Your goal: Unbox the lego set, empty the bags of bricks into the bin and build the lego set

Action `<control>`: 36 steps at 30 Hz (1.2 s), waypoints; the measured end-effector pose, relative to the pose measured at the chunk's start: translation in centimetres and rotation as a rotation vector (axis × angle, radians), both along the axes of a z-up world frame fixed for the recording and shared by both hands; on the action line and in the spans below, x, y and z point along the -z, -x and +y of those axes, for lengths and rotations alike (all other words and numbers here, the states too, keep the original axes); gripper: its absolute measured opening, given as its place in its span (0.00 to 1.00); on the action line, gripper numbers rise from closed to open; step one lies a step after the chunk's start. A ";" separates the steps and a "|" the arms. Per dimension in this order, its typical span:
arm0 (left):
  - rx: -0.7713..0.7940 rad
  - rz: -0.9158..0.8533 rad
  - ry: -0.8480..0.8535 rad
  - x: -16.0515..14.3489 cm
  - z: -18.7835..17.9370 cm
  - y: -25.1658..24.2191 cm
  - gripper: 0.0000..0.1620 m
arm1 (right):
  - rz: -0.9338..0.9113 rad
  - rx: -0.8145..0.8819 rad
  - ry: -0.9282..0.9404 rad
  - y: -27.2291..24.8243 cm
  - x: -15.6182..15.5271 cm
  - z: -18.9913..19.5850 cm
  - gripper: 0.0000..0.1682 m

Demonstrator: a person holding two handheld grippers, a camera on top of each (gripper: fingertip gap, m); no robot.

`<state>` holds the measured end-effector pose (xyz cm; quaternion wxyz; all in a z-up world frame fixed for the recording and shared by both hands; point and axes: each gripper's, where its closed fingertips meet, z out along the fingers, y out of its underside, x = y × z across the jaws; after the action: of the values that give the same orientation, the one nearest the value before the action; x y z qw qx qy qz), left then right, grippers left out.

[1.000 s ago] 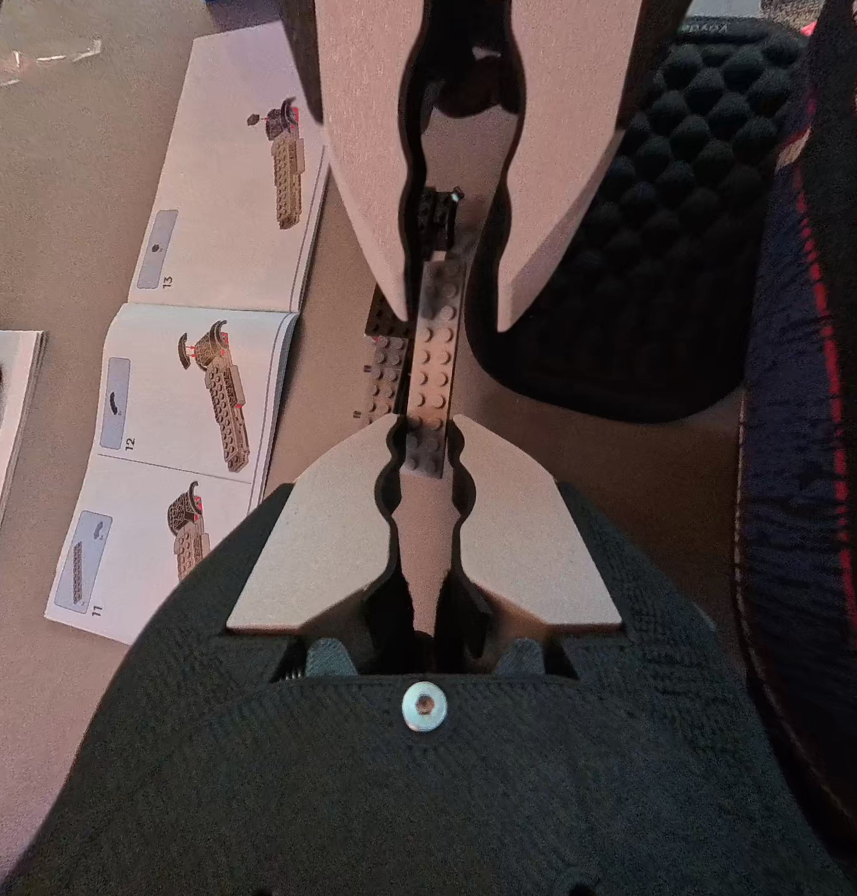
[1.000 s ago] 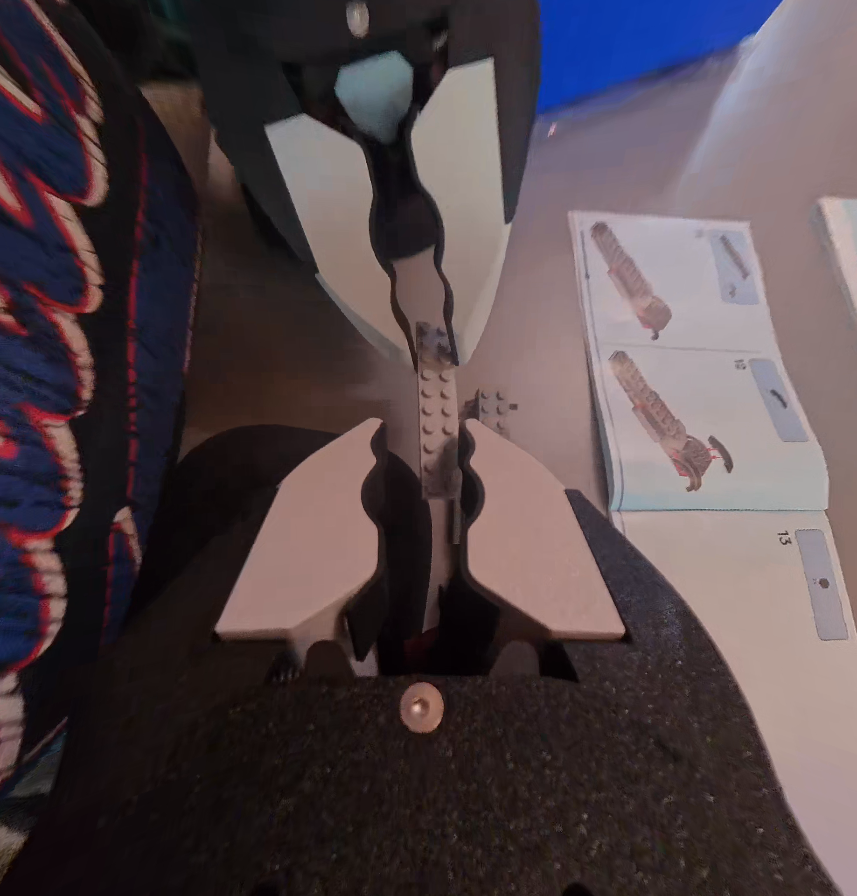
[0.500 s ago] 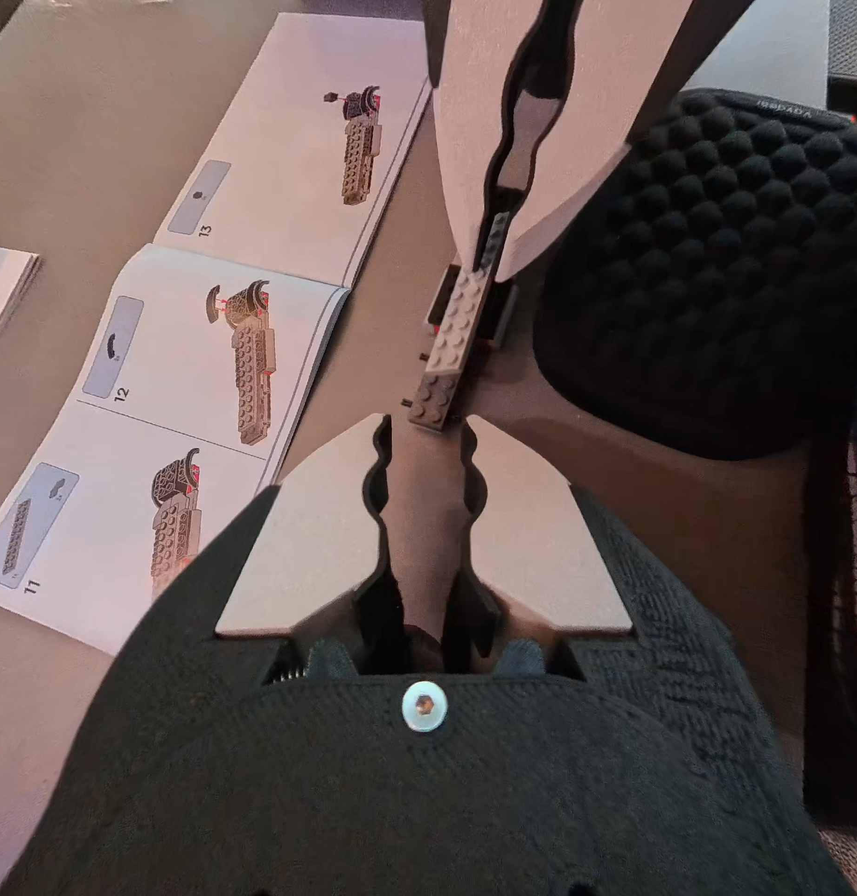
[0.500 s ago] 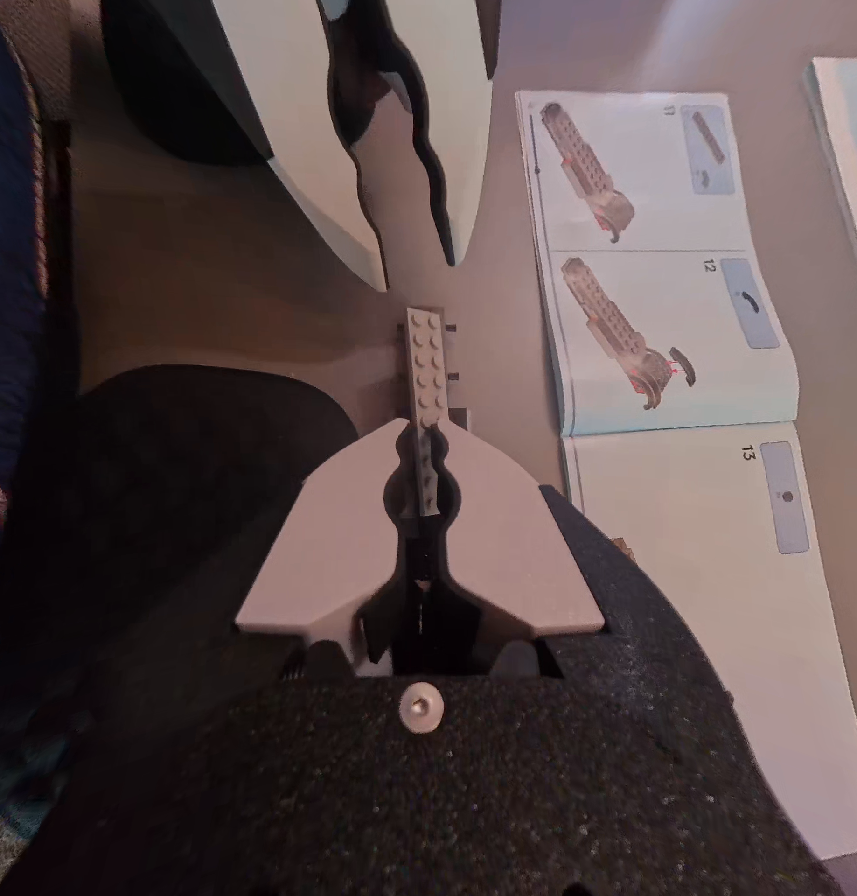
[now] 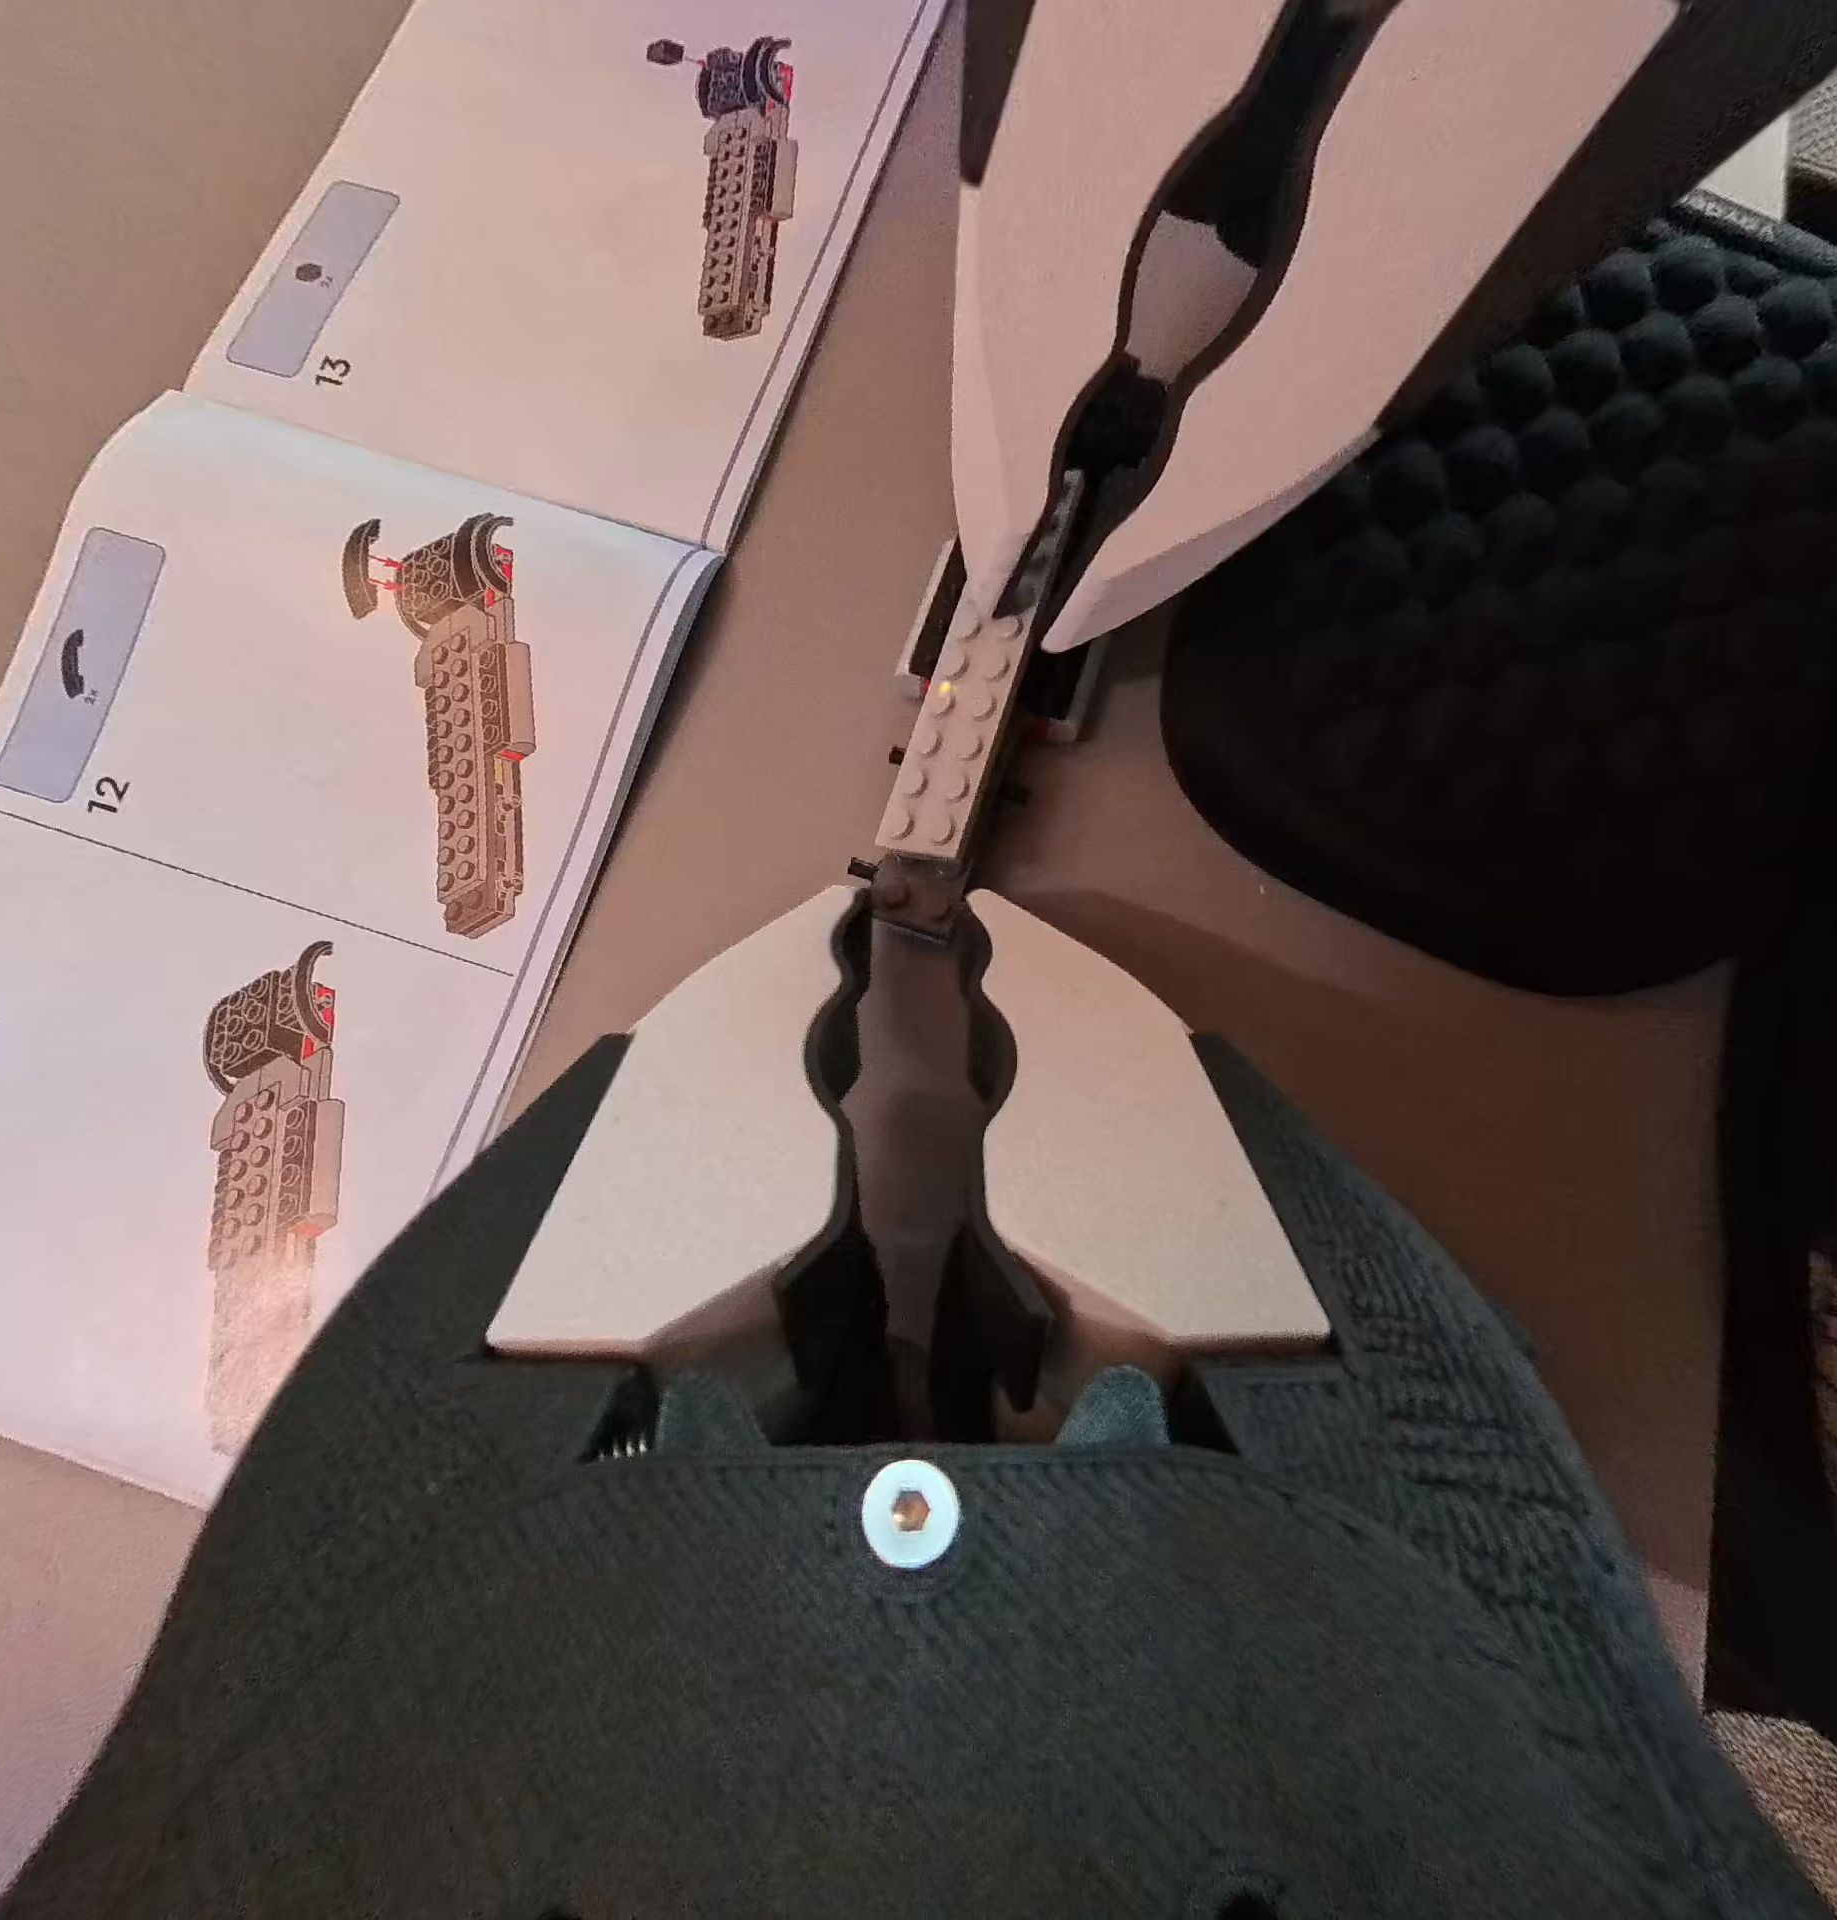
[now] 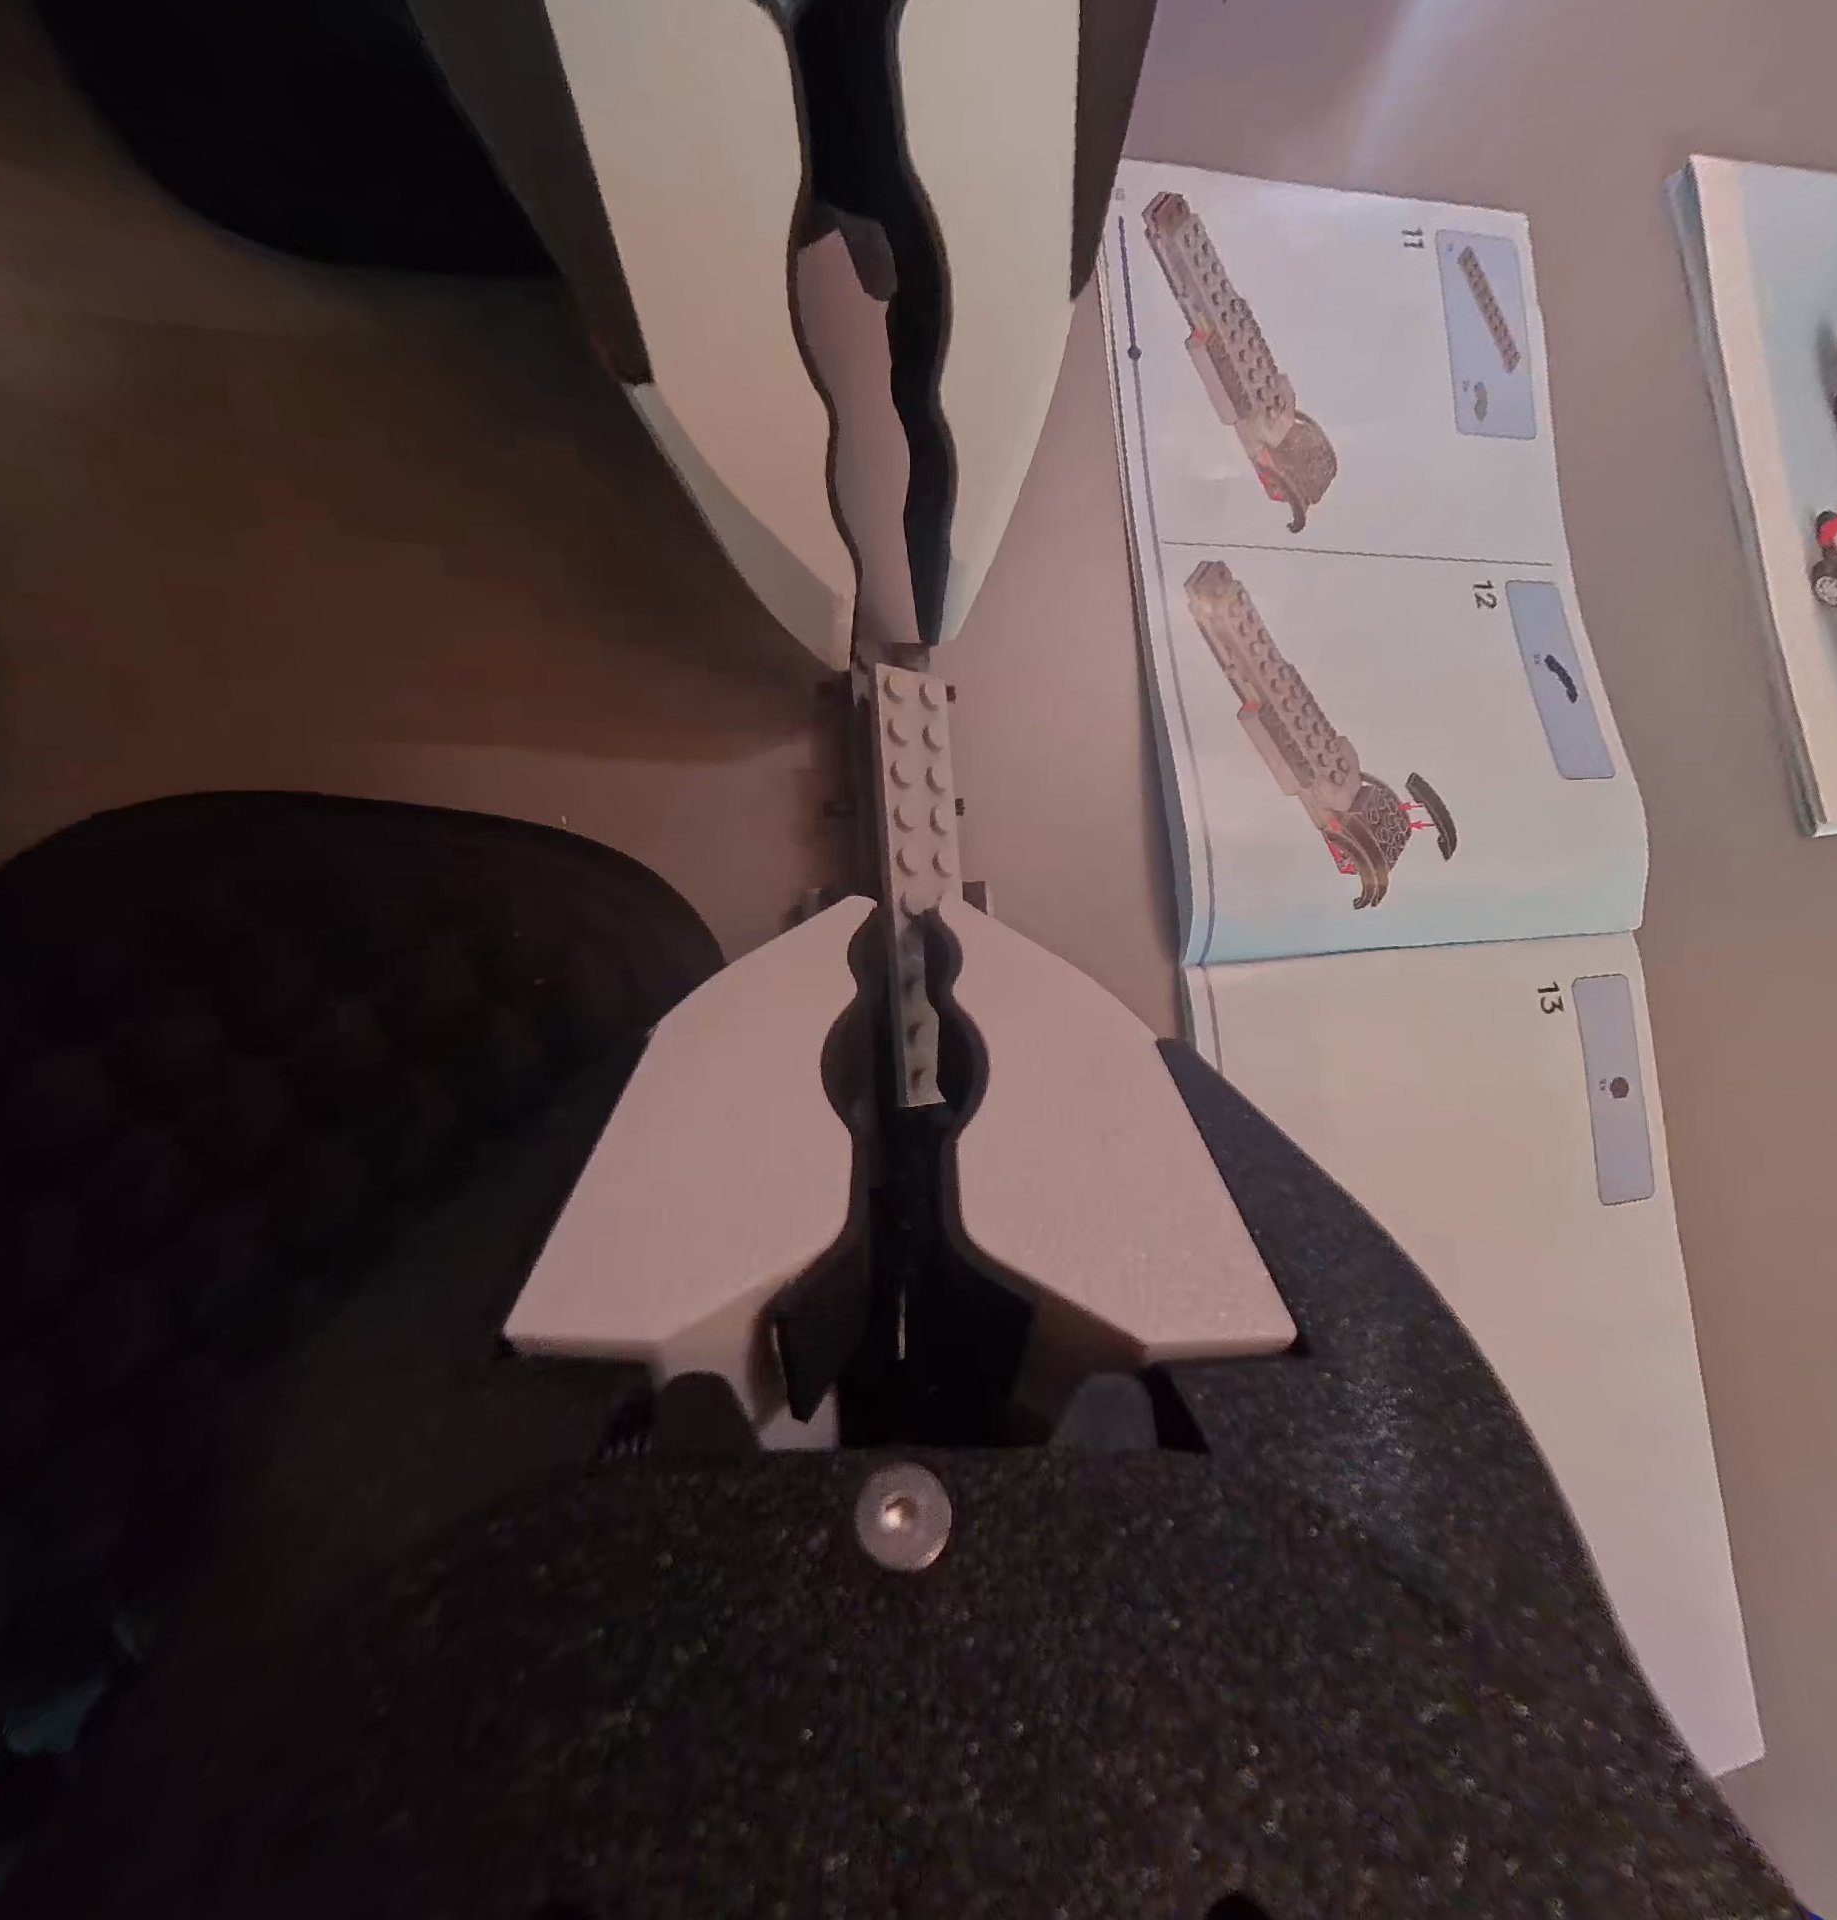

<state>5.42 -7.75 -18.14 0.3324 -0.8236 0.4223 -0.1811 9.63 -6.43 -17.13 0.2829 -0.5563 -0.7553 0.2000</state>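
Observation:
A long grey studded lego assembly (image 5: 955,727) with dark and red parts under it hangs just above the tan table, between my two grippers. My right gripper (image 6: 914,914) is shut on one end of the assembly (image 6: 919,790), which runs back between its fingers. It also shows at the top of the left wrist view (image 5: 1028,613). My left gripper (image 5: 911,899) has its fingertips closed narrowly on the dark piece at the other end. It also shows at the top of the right wrist view (image 6: 893,634).
An open instruction booklet (image 5: 322,727) lies flat on the table beside the assembly and also shows in the right wrist view (image 6: 1413,727). A second booklet (image 6: 1787,468) lies beyond it. A black bumpy cushion (image 5: 1516,623) lies on the other side.
One second ago both grippers held the assembly. Half a second ago my left gripper had let go and stood back. Now its tips are on the end again. The right gripper kept its hold.

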 end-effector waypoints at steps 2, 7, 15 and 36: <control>0.001 0.005 0.005 0.1 0.0 0.0 0.10 | -0.015 -0.005 -0.009 0.0 0.3 -0.2 0.04; 0.000 0.006 0.002 0.1 0.0 0.0 0.09 | -0.005 -0.005 -0.003 0.0 0.2 -0.2 0.05; 0.001 0.003 0.005 0.1 0.0 0.0 0.10 | 0.072 -0.020 0.135 0.4 -1.0 -0.4 0.10; -0.004 -0.023 0.023 0.1 0.0 0.0 0.10 | 0.015 -0.071 0.266 2.4 0.3 -0.5 0.07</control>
<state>5.39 -7.77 -18.26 0.3280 -0.8262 0.4145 -0.1950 7.28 -6.91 -17.41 0.2051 -0.5602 -0.7393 0.3123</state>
